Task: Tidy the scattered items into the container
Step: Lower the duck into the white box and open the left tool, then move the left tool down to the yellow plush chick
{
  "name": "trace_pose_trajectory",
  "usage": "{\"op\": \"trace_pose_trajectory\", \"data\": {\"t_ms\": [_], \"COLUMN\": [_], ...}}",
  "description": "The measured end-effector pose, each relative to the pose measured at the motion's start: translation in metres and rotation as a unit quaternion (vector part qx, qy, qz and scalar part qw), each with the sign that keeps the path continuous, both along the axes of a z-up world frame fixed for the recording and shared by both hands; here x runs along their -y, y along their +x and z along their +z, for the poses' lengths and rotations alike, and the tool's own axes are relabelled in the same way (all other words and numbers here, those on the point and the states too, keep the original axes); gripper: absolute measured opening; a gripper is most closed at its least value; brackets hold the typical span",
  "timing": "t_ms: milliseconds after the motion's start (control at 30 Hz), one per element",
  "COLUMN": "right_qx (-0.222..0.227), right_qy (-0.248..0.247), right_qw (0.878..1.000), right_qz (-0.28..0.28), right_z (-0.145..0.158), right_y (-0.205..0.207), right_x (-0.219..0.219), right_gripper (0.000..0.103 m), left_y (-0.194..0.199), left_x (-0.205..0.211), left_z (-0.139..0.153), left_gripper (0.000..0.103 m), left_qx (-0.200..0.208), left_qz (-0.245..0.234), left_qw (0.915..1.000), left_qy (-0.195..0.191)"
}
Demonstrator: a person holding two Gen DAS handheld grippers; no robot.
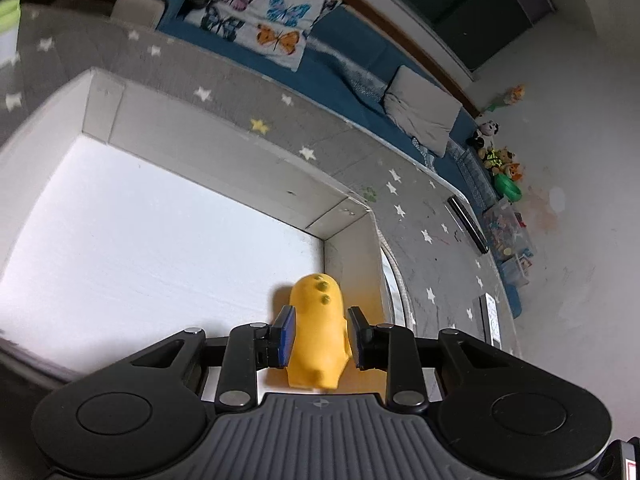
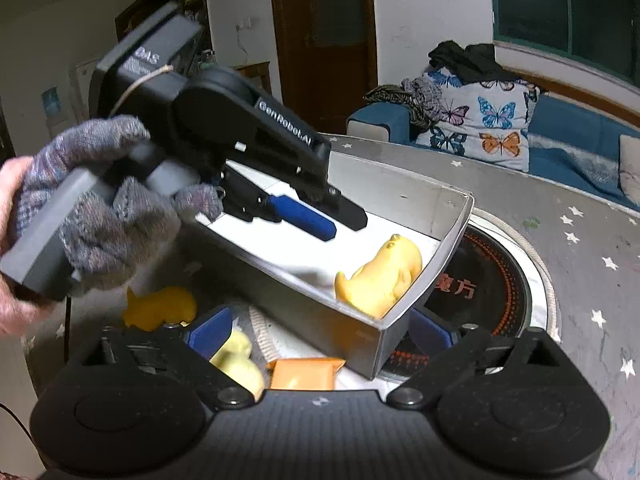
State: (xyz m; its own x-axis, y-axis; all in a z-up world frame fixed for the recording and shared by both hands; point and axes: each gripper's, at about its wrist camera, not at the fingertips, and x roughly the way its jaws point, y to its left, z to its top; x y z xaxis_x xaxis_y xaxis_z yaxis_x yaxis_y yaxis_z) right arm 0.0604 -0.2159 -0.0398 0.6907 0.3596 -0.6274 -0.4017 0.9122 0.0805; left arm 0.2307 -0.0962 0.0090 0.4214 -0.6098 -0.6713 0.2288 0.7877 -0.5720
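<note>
A white open box [image 1: 224,148] stands on a star-patterned table. A yellow rubber toy [image 1: 316,332] lies on the box floor in its right near corner, also seen as the toy [image 2: 380,276] in the right wrist view. My left gripper [image 1: 321,314] is open; its pads flank the toy in its own view, but the right wrist view shows the left gripper [image 2: 346,227] hanging above the box, clear of the toy. My right gripper [image 2: 320,336] stands wide open before the box's near corner [image 2: 380,344]. A pale yellow toy [image 2: 240,360] and an orange packet [image 2: 304,374] lie between its fingers, untouched.
Another yellow toy [image 2: 160,308] lies on the table left of the box. A gloved hand [image 2: 100,216] holds the left gripper. A round black cooktop [image 2: 488,280] sits under the box's right end. A dark remote [image 1: 468,224] lies near the table's far edge; a blue sofa [image 2: 560,148] stands behind.
</note>
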Motion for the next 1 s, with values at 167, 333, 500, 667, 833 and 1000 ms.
{"op": "trace_pose_trajectory", "data": {"t_ms": [167,333,500,667,833,1000], "right_qx": [0.010,0.020,0.034,0.038,0.047,0.038], "right_qy": [0.005,-0.008,-0.015,-0.021,-0.051,-0.052], "right_qw": [1.000,1.000,0.999,0.999,0.997,0.997], "right_qz": [-0.002,0.001,0.010,0.018,0.031,0.042], "right_z": [-0.003,-0.006,-0.005,-0.007,-0.016,-0.025], "right_y": [-0.023,-0.044,-0.058,-0.065,-0.069,-0.065], "right_x": [-0.009,-0.019,-0.030,-0.042,-0.059,-0.066], "right_gripper": [0.103,0.103,0.103,0.103,0.103,0.103], "left_y": [-0.030,-0.061,-0.094,-0.121,-0.139,-0.146], "left_x": [-0.005,-0.016,-0.031,-0.044,-0.056,-0.061], "left_z": [0.013,0.017,0.013,0.003,-0.009,-0.019], "left_gripper": [0.031,0.031,0.031,0.031,0.031,0.031], "left_qx": [0.037,0.058,0.075,0.069,0.040,0.009], "left_qz": [-0.010,-0.007,0.007,0.024,0.039,0.047], "left_qw": [0.9991,0.9979,0.9961,0.9958,0.9979,0.9989], "left_qy": [0.016,0.029,0.047,0.055,0.031,0.002]}}
